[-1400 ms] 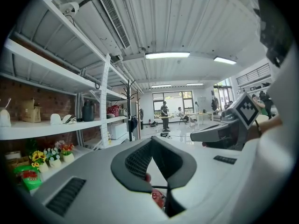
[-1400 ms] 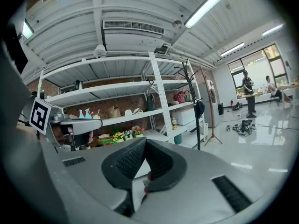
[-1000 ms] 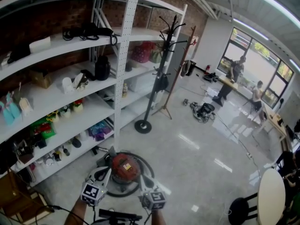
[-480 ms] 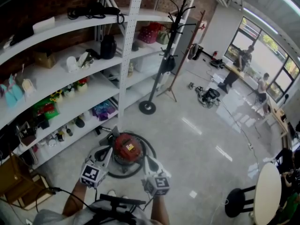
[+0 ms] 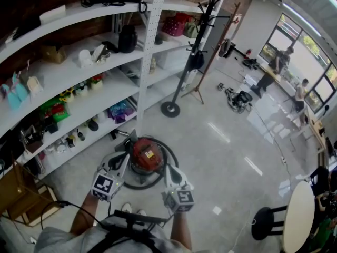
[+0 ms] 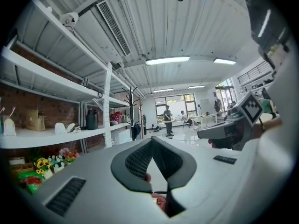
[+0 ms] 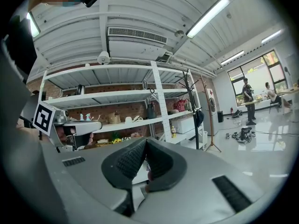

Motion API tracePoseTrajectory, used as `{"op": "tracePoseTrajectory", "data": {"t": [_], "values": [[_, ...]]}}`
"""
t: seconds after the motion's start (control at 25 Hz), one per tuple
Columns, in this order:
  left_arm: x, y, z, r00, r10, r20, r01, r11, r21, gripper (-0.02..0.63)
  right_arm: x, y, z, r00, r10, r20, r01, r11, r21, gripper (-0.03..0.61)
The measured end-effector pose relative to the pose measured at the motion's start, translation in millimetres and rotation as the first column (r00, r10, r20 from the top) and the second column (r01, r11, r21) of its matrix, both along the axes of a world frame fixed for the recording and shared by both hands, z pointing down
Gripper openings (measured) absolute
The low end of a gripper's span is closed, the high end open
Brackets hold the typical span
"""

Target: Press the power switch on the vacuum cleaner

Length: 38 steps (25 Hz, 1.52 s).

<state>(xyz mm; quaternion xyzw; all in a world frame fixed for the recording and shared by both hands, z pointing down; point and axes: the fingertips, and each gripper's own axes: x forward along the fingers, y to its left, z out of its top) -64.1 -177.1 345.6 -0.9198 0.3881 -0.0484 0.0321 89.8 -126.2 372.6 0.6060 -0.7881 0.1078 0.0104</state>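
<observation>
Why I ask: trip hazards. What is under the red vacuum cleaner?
The vacuum cleaner rests on glossy floor, ringed by a dark hose. Its body covers whatever is directly underneath.

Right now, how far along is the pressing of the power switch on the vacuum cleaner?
Done: the person stands over the red vacuum cleaner, with both grippers close beside it. In hand: the left gripper and the right gripper flank its body, fingers together, holding nothing. Left: neither appears to touch its top, and I cannot make out the switch, so the press looks not yet made.
</observation>
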Motion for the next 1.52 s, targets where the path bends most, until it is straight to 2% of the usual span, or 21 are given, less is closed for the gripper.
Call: {"op": "tracePoseTrajectory", "data": {"t": [0.2, 0.4, 0.72, 0.84, 1.52], "values": [[-2.3, -3.9, 8.4, 1.0, 0.014, 0.027, -0.014, 1.0, -0.006, 0.008, -2.8, -4.6, 1.4, 1.0, -0.006, 0.007, 0.006, 1.0, -0.003, 0.014], [-3.2, -5.7, 8.3, 1.0, 0.001, -0.006, -0.001, 1.0, -0.03, 0.008, -4.6, -7.0, 4.2, 1.0, -0.004, 0.002, 0.004, 1.0, -0.015, 0.012], [-3.8, -10.0, 9.4, 0.999, 0.018, 0.044, -0.018, 1.0, -0.006, 0.008, -8.9, -13.2, 1.8, 1.0, -0.021, 0.005, 0.021, 1.0, -0.003, 0.013], [-6.2, -9.9, 10.1, 0.999, 0.009, 0.031, -0.009, 1.0, -0.014, 0.008, -11.0, -13.3, 2.8, 1.0, -0.019, 0.009, 0.02, 1.0, -0.009, 0.012], [-10.9, -7.8, 19.4, 0.998, 0.011, 0.059, -0.01, 1.0, -0.02, 0.008, -12.7, -10.4, 5.4, 1.0, -0.017, 0.01, 0.017, 1.0, -0.016, 0.012]]}}
